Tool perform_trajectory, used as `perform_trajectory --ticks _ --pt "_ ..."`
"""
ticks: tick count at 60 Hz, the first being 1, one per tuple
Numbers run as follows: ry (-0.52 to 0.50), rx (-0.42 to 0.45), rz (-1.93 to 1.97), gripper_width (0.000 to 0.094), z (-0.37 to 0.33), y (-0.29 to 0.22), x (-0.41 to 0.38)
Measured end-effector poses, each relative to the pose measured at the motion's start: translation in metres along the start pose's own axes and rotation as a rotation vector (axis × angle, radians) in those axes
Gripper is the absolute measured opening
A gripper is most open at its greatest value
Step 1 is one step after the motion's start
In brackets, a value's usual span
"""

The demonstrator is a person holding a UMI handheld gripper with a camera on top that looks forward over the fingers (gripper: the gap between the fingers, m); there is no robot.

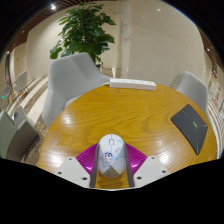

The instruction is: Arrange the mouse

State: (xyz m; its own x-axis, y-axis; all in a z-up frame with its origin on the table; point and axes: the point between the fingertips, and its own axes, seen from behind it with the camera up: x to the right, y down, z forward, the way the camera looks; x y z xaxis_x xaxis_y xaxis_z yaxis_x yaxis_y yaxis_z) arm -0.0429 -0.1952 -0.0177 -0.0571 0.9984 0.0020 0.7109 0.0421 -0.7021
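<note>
A white computer mouse with a coloured print on its back sits between my two fingers, its nose pointing away from me over the round wooden table. The magenta pads stand at either side of it, and both fingers press against its flanks. My gripper is shut on the mouse. Whether the mouse rests on the table or hangs just above it I cannot tell.
A dark mouse mat lies at the table's right side. A white keyboard lies at the far edge. Grey chairs stand around the table, and a potted plant stands beyond it.
</note>
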Motion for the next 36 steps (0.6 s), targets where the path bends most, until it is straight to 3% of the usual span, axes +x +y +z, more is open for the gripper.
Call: perform_trajectory --ticks 8,17,29,36 --pt "-0.031 -0.008 0.011 0.0364 -0.012 -0.007 -0.002" --pt "-0.041 0.075 0.013 0.0362 -0.049 -0.062 0.024" --pt "0.031 0.159 0.072 0.0361 -0.058 -0.142 0.152" --pt "0.126 0.152 0.082 0.0359 -0.034 -0.144 0.252"
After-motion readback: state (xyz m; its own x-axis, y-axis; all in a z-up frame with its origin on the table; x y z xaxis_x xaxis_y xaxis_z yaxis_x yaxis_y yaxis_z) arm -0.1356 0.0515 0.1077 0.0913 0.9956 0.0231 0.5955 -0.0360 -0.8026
